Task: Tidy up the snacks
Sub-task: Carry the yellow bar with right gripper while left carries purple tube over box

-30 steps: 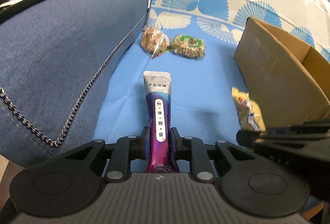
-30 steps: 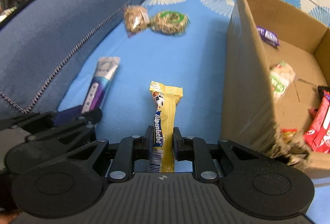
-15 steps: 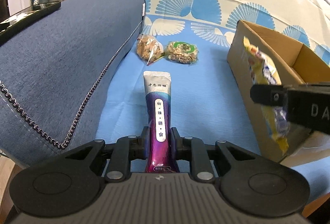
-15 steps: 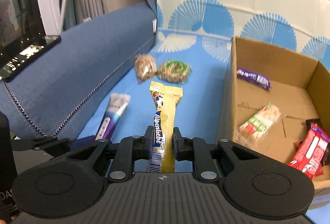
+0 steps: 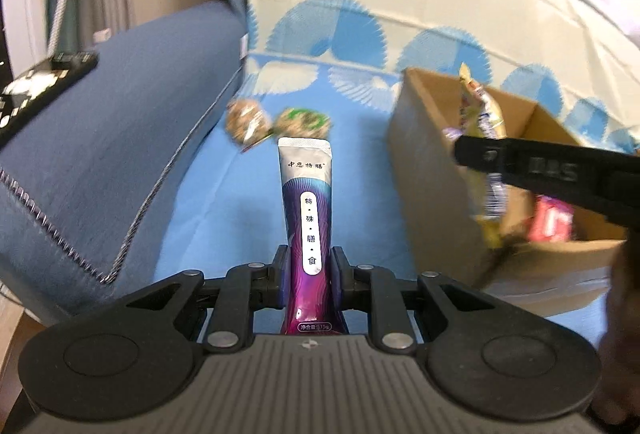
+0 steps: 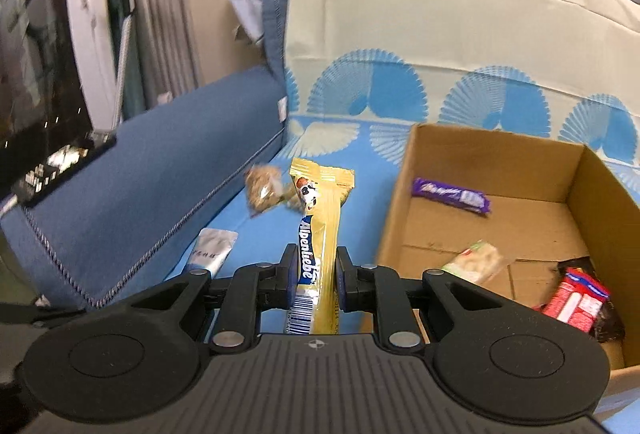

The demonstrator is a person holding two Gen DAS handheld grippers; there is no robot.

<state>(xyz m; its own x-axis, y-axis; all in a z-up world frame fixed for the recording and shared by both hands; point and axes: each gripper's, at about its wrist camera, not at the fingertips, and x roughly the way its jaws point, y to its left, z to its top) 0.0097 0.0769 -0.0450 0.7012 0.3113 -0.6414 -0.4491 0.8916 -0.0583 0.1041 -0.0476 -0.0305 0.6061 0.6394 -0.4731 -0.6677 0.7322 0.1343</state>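
Note:
My left gripper [image 5: 307, 266] is shut on the lower end of a purple and silver stick sachet [image 5: 306, 194], held off the blue seat. My right gripper [image 6: 316, 266] is shut on a yellow Alpenliebe candy pack [image 6: 320, 218]. In the left wrist view the right gripper [image 5: 472, 154] holds the yellow pack [image 5: 484, 122] over the near wall of the open cardboard box [image 5: 432, 170]. Inside the box [image 6: 400, 210] lie a purple bar [image 6: 450, 194], a green and white packet [image 6: 476, 262] and red packets [image 6: 576, 300]. The sachet's silver tip [image 6: 212, 252] shows at lower left in the right wrist view.
Two clear packets of nut snacks [image 5: 244, 120] [image 5: 306, 122] lie on the blue seat cover beyond the sachet. A blue padded armrest [image 5: 100, 138] runs along the left, with a dark flat device [image 5: 40, 94] on top. The fan-patterned backrest [image 6: 400, 46] stands behind the box.
Both grippers have risen from the seat with their packs still clamped. The right gripper has tilted up and swung over the box's near wall, so the box interior shows.

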